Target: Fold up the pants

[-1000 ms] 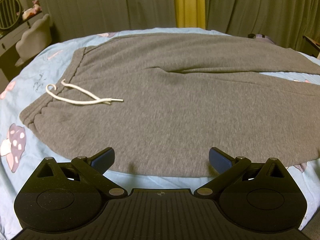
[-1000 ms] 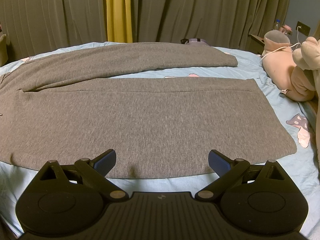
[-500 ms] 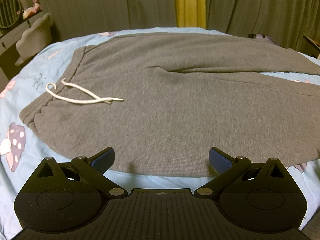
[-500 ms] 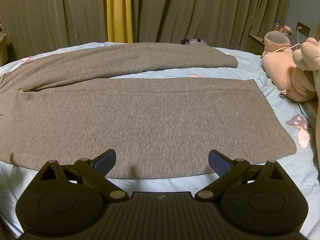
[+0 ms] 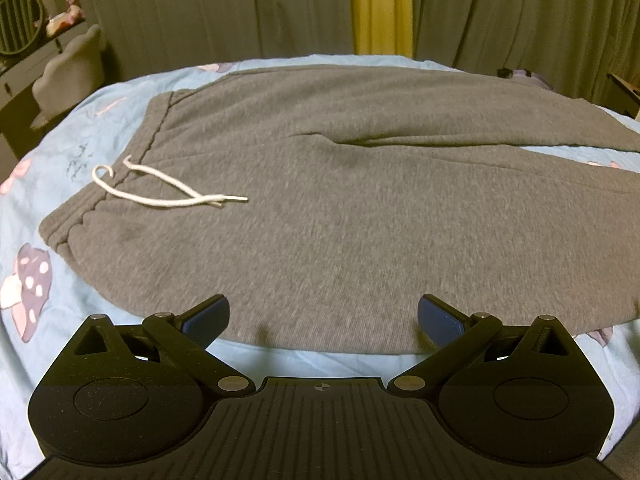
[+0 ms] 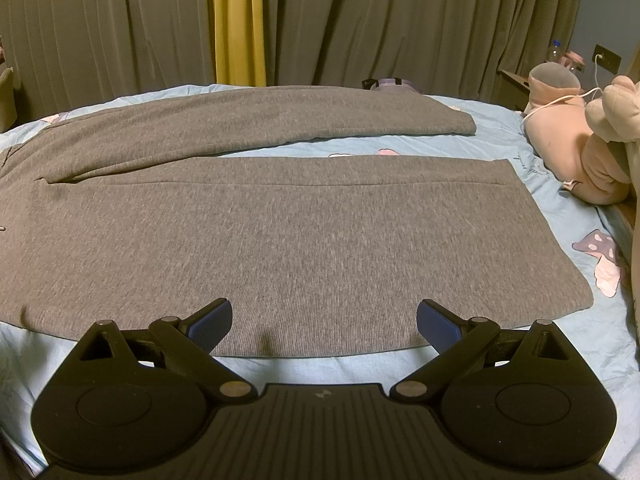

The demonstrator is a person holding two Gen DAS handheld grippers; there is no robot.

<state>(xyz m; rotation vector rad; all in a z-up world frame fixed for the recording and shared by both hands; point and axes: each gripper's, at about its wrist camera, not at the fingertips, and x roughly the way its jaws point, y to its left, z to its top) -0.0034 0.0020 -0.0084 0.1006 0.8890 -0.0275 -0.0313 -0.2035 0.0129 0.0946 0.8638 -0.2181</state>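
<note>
Grey sweatpants (image 5: 340, 208) lie spread flat on a light blue bed sheet (image 5: 52, 152), waistband to the left with a white drawstring (image 5: 160, 194) on top. In the right wrist view both legs (image 6: 280, 240) stretch to the right, the far leg (image 6: 280, 120) angled away from the near one. My left gripper (image 5: 323, 318) is open just above the near edge of the hip area, holding nothing. My right gripper (image 6: 324, 320) is open above the near leg's front edge, also holding nothing.
Plush toys (image 6: 580, 152) and a white cable lie at the right side of the bed. A chair (image 5: 68, 68) and a dresser stand at far left. Curtains (image 6: 360, 20) hang behind the bed. The sheet carries mushroom prints (image 5: 28, 288).
</note>
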